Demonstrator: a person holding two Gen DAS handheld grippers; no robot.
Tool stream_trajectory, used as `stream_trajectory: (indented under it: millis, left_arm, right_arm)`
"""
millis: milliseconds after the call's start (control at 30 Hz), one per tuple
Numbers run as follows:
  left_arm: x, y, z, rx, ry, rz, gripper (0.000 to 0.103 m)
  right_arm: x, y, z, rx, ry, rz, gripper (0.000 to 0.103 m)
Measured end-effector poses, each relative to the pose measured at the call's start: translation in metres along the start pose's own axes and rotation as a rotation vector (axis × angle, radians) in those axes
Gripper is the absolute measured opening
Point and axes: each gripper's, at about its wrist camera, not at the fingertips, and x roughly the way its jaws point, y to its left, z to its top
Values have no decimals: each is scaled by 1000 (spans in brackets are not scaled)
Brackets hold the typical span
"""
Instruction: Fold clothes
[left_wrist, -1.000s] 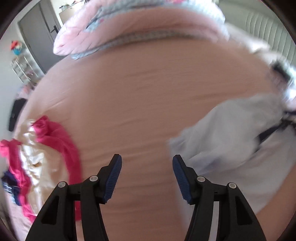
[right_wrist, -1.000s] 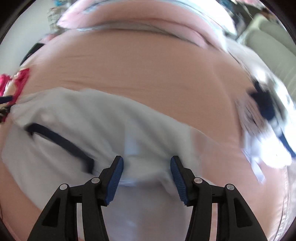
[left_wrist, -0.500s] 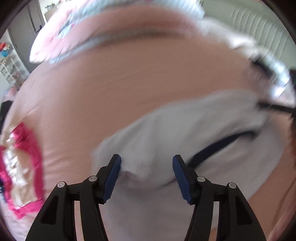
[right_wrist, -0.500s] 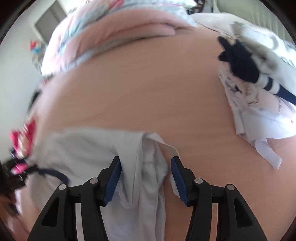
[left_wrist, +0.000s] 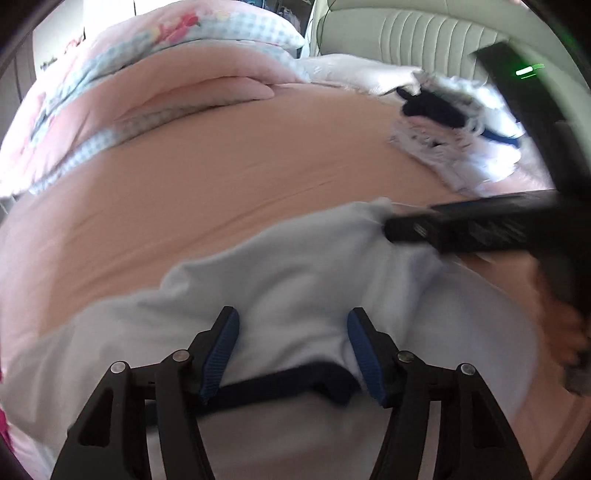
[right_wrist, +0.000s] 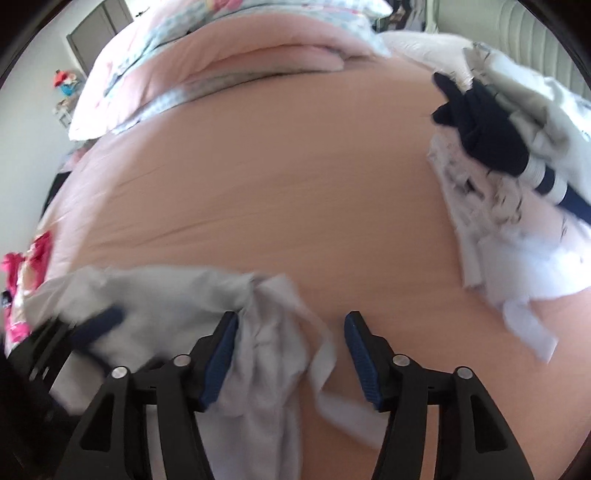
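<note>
A pale grey-white garment with a dark navy strap lies on the pink bed sheet. My left gripper hovers open over its middle, the strap between the blue pads. In the right wrist view the same garment is bunched at its right end. My right gripper stands open there, with a crumpled fold and a loose white band lying between the fingers. The right tool's black body shows in the left wrist view, at the garment's far right edge.
A heap of unfolded clothes with a navy piece lies at the right. A folded pink quilt fills the back. Pink and cream garments sit at the left edge. A padded headboard stands behind.
Both grippers have shifted along the bed: the left one came from bare sheet onto the pale garment's middle, and the right one moved to its bunched right end. Both stayed open.
</note>
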Motion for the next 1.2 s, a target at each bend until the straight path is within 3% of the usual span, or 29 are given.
stream_trajectory:
  millis: [100, 233, 333, 433, 533, 700, 800, 933, 1100, 1200]
  left_arm:
    - [-43, 26, -9, -120, -23, -90, 59]
    - [-81, 94, -38, -346, -115, 43, 59]
    - [-109, 144, -60, -513, -181, 143, 58]
    - [-103, 175, -77, -606, -160, 196, 58]
    - [-118, 190, -81, -680, -229, 177, 58]
    - [-87, 190, -58, -539, -139, 265, 58]
    - [-58, 190, -71, -427, 60, 383, 62]
    - [-62, 188, -89, -289, 117, 419, 62]
    - [-105, 203, -83, -359, -53, 286, 62]
    - [-109, 213, -63, -392, -131, 251, 62]
  right_arm:
    - [-17, 6, 8, -11, -31, -21, 60]
    - [-57, 32, 11, -147, -107, -25, 61]
    - [-66, 47, -5, -174, -144, 57, 62]
    - [-40, 60, -22, -189, -55, 93, 61]
    - [-27, 51, -37, -223, 8, 47, 61]
    - [-30, 53, -38, -315, 68, -15, 60]
    - [-30, 51, -41, -364, 70, -40, 58]
    - [-30, 49, -33, -365, 78, -35, 57]
    - [-64, 44, -30, -287, 18, 101, 58]
    - [-83, 71, -22, -304, -49, 174, 60]
